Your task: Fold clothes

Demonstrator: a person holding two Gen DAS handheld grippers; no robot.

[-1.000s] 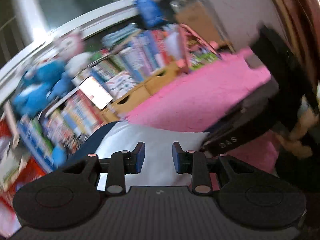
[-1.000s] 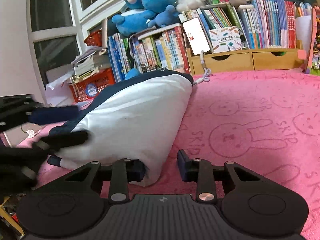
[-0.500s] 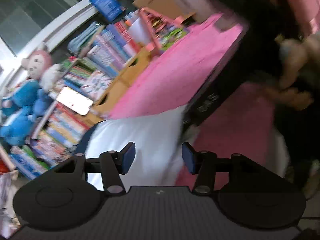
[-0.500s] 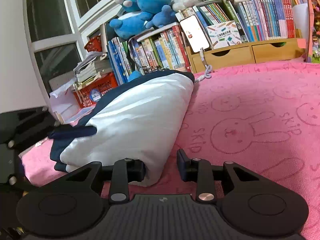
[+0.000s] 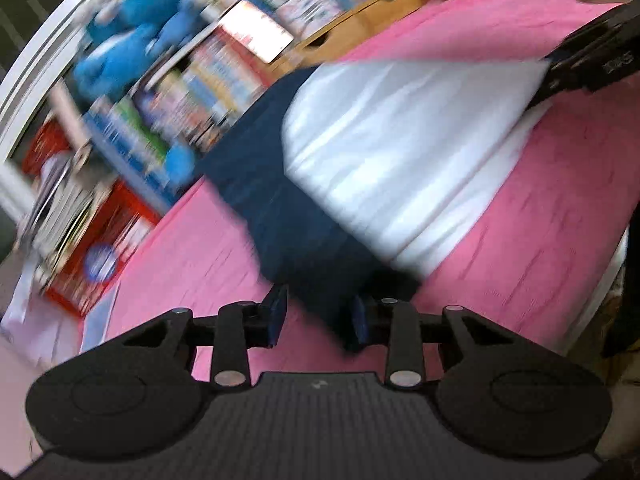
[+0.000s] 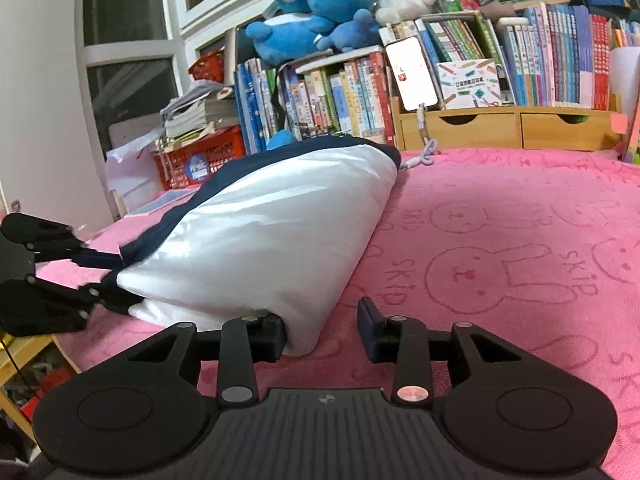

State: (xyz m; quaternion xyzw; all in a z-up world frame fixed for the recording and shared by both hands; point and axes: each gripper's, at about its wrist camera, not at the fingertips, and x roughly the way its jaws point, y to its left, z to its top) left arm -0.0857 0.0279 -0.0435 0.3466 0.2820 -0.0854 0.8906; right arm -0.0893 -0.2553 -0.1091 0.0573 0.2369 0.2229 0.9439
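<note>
A white and navy garment (image 5: 400,136) lies bunched on the pink bunny-print towel (image 6: 500,240). In the blurred left wrist view my left gripper (image 5: 316,314) straddles the garment's navy corner. Its jaws are closing, and a strip of pink still shows between the left pad and the cloth. The right wrist view shows that gripper (image 6: 110,276) at the far left, at the garment's (image 6: 260,240) navy edge. My right gripper (image 6: 322,334) is opening: the white corner rests against its left finger, clear of the right one. It (image 5: 550,74) also shows at the garment's far white corner.
Behind the towel stand rows of books (image 6: 348,96), a wooden drawer unit (image 6: 500,128) with a lit phone (image 6: 412,72) leaning on it, blue plush toys (image 6: 312,20) and a red crate (image 6: 200,156). The towel's edge drops off at the left (image 6: 68,344).
My left gripper swung from the white part by the right gripper to the navy corner, widening and then narrowing. The right gripper kept its place and its jaws parted slightly.
</note>
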